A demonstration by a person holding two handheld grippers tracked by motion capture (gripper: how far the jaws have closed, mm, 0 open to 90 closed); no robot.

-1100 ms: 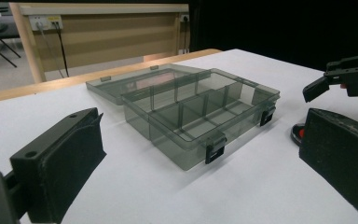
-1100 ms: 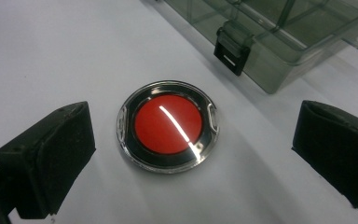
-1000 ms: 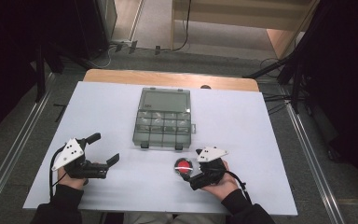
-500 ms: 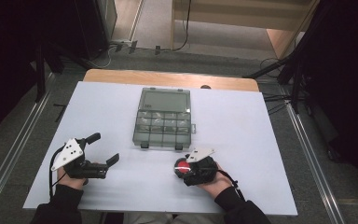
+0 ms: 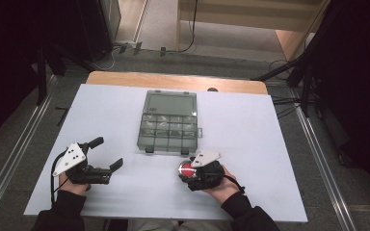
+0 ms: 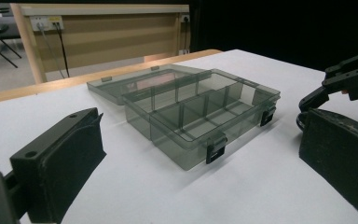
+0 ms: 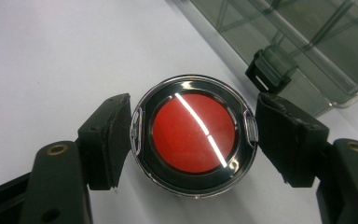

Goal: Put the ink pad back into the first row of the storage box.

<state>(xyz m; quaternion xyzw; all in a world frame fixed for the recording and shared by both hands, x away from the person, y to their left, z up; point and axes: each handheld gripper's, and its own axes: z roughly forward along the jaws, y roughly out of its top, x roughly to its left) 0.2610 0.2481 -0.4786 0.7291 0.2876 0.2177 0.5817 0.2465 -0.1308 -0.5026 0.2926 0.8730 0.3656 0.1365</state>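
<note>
Our right gripper (image 7: 193,140) brackets the red disc (image 7: 193,139) at frame centre, jaws touching but maybe unclenched, box (image 7: 307,51) upper right, left gripper (image 5: 107,155) spread.

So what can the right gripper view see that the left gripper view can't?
The right gripper view looks down on a round red disc in a clear case, sitting between its own jaws, which stand at the rim on both sides. The left gripper view instead takes in the whole open plastic box, its lid laid back, plus the other gripper at its right edge. Both show the box's black latches and the white table.
</note>
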